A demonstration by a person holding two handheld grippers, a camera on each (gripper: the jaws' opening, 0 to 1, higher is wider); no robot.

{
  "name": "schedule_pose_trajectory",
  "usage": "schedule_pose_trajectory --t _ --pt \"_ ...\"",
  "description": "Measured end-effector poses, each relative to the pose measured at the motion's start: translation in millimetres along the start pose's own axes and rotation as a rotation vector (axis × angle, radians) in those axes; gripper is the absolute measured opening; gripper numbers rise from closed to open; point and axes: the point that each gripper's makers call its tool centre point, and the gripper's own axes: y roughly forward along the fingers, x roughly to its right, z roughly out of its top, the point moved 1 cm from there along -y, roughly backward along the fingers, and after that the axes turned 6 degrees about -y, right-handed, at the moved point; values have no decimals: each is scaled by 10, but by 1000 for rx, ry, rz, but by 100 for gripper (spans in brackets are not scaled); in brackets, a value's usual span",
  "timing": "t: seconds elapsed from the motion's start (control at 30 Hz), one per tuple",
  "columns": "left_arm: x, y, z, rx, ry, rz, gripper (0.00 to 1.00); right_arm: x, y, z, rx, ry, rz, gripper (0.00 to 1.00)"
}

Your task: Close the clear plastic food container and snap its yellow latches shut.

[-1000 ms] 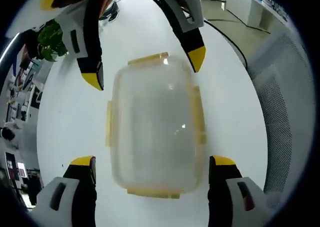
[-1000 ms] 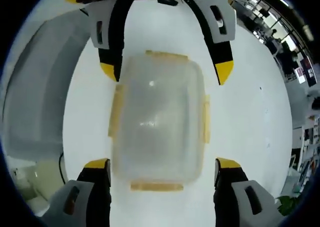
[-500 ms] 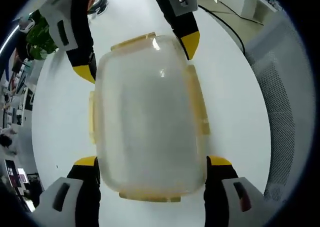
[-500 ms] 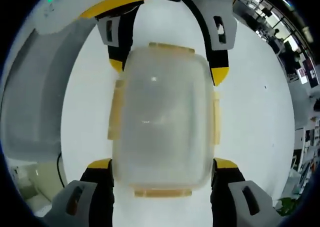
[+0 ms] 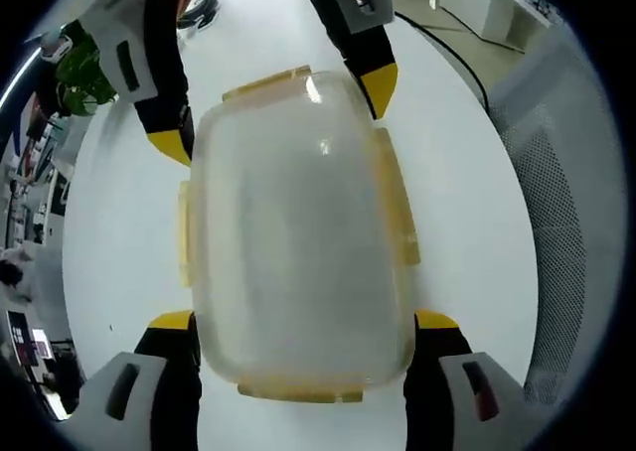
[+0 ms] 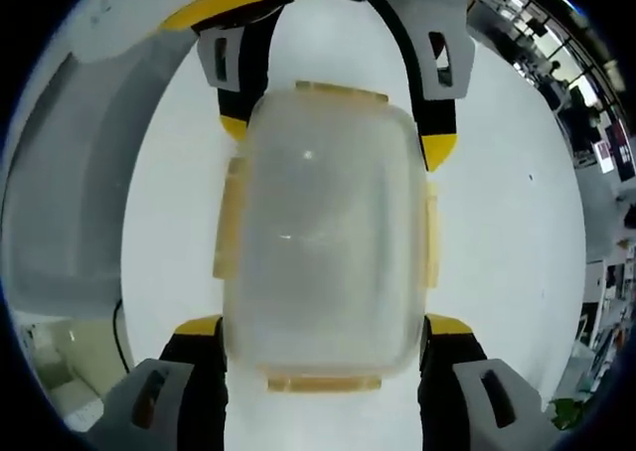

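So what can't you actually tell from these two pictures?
- Whether the yellow latches are snapped: both views look down on the lid, their catches out of sight.
- What is inside the container: the cloudy lid blurs it in both views.
- Whether the left gripper or right gripper touches the container: its bulging edge covers the tips' inner faces.
- The screens at the right gripper view's edge: too small.

A white table (image 5: pixel 467 203) spreads wide; a green potted plant (image 5: pixel 81 76) stands beyond the table's far edge; a mesh-backed chair (image 5: pixel 571 203) sits beside the table; a dark cable (image 5: pixel 452 64) trails past it.
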Motion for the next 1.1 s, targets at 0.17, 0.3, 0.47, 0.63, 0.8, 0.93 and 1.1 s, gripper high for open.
schedule_pose_trajectory --t 0.17,0.3,0.47,0.63,0.8,0.93,1.1 --pt "37 -23 -40 -2 -9 0 85 -24 6 59 3 -7 0 79" --pt "81 -45 -90 -2 -20 1 85 -43 12 112 3 -16 2 79" --pt "128 -59 -146 -2 -28 0 85 -77 24 183 3 -22 3 79" --pt "172 -72 -202 -4 -33 4 86 -103 36 234 2 -24 3 79" --pt "203 -90 -244 -8 -35 3 86 -127 40 290 1 -23 2 79" --pt "221 -103 -288 -12 -35 3 86 -133 53 341 -1 -21 2 79" --pt "240 -124 -367 -11 -40 3 86 -136 67 413 -3 -25 2 79"
